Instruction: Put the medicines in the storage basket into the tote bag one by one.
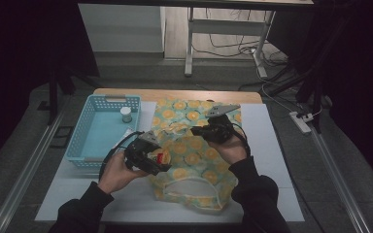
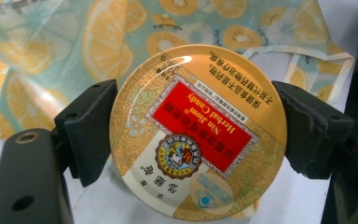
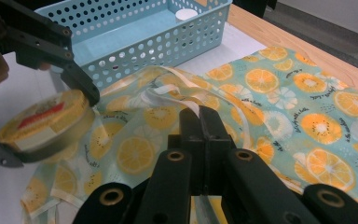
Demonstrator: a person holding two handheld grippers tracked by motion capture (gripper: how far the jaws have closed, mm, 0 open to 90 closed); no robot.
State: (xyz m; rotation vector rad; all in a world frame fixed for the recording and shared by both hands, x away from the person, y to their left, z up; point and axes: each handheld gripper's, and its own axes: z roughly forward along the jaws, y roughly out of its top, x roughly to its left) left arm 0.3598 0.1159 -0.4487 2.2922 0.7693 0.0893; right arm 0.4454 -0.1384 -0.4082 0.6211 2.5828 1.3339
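- Round candy tin (image 2: 198,133), flat and shiny, gold with a red label; held up just above the near-left part of the fruit-print bag (image 1: 194,155), close to the blue basket (image 1: 90,141)
- Pinched at its two sides by the left gripper (image 2: 198,126); black pads (image 2: 91,128) pressed on the rim, jaws spread wide around it
- Right gripper (image 3: 199,128) closed tight on a white strap of the bag (image 3: 168,100); jaws together with the thin cloth between them
- Looks like packing the tin into the bag; mouth not plainly open yet
- Best done by lifting the strap higher to open the mouth first; then sliding the tin in flat, edge first; then letting go only once inside
- Smooth metal rim, so easy to slip; better to keep the squeeze even and move slowly
- Bag soft and floppy, thin cloth with orange and kiwi slices on pale green; wrinkles easily and may fold over the opening
- Basket hard plastic with many small holes; small white-capped jar (image 1: 126,114) standing at its far end
- White mat (image 1: 281,160) under it all, on a wooden table (image 1: 175,94)
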